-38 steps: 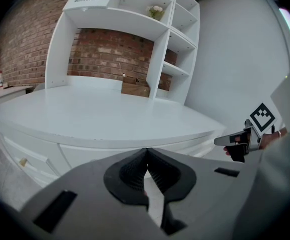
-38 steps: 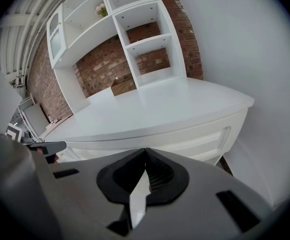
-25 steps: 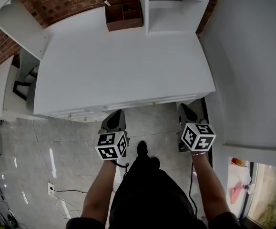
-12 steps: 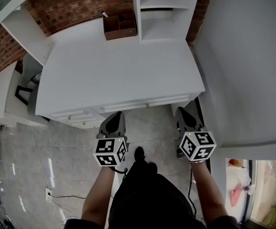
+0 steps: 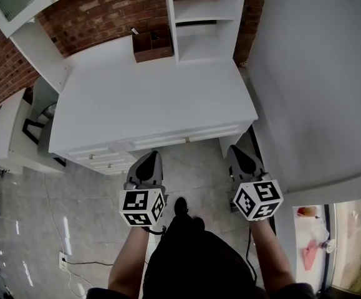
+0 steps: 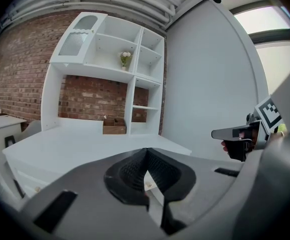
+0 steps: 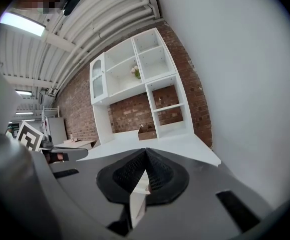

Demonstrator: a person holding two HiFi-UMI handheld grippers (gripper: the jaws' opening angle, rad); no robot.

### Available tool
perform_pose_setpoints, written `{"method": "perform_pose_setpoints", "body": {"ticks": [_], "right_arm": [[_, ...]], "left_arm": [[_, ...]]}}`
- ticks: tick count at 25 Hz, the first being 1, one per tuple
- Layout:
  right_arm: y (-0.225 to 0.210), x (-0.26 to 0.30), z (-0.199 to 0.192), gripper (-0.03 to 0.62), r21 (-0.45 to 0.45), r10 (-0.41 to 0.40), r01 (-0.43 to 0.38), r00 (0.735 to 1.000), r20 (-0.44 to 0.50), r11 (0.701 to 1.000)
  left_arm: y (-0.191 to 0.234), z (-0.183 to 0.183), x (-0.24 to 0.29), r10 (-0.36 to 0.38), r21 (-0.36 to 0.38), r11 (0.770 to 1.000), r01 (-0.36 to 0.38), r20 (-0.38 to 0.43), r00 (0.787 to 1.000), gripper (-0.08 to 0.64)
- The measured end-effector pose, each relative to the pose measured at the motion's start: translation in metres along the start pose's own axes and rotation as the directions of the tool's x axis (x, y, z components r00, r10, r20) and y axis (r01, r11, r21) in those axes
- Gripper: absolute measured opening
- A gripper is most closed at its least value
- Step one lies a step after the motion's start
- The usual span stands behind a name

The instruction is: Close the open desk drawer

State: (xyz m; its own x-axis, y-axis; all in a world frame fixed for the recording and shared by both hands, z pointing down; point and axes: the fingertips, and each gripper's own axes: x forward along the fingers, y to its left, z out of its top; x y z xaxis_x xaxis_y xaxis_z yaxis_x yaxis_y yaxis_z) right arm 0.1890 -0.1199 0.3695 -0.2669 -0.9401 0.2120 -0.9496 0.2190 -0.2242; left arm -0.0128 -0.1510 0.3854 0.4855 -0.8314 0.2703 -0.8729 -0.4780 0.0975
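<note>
You stood back from a white desk (image 5: pixel 149 98) that was set against a brick wall (image 5: pixel 99 11), with a white shelf unit (image 5: pixel 202 17) and a small brown box (image 5: pixel 152 44) at its far edge. You held both tools low over the grey floor (image 5: pixel 192 167), near the desk front but touching nothing. The left gripper (image 5: pixel 149 157) had its jaws pressed together at the tips, with only a thin sliver of light below them and nothing gripped. The right gripper (image 5: pixel 237 149) was the same, tips meeting and empty. The desk drawer (image 5: pixel 186 136), a long white front with a small knob (image 5: pixel 187 140), ran under the near edge of the desk between your two tools. A stack of smaller drawers (image 5: pixel 102 159) sat to its left. From this steep angle the long front seemed about level with the desk edge, though I could not be sure it was fully home. Judged from that, the push looked done or nearly so. What remained was at most a last nudge to seat the front.
</note>
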Motion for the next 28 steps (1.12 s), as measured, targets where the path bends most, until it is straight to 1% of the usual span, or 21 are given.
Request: {"method": "perform_pose_setpoints", "body": {"ticks": [6, 13, 23, 28], "right_arm": [[0.003, -0.029, 0.004, 0.003, -0.023, -0.016, 0.017, 1.0, 0.022, 1.0], [0.018, -0.049, 0.008, 0.004, -0.097, -0.003, 0.007, 0.999, 0.043, 0.995], [0.026, -0.069, 0.01, 0.003, -0.095, -0.014, 0.021, 0.998, 0.067, 0.995], [0.033, -0.077, 0.01, 0.005, -0.11, -0.014, 0.022, 0.997, 0.079, 0.994]], "left_arm": [[-0.021, 0.004, -0.021, -0.019, 0.041, 0.999, 0.019, 0.021, 1.0, 0.008], [-0.038, 0.011, -0.038, -0.042, 0.075, 0.996, 0.039, 0.043, 0.998, 0.008], [-0.051, 0.018, -0.057, -0.058, 0.105, 0.993, 0.05, 0.069, 0.996, 0.008], [-0.051, 0.019, -0.064, -0.06, 0.102, 0.993, 0.052, 0.076, 0.995, 0.008]]}}
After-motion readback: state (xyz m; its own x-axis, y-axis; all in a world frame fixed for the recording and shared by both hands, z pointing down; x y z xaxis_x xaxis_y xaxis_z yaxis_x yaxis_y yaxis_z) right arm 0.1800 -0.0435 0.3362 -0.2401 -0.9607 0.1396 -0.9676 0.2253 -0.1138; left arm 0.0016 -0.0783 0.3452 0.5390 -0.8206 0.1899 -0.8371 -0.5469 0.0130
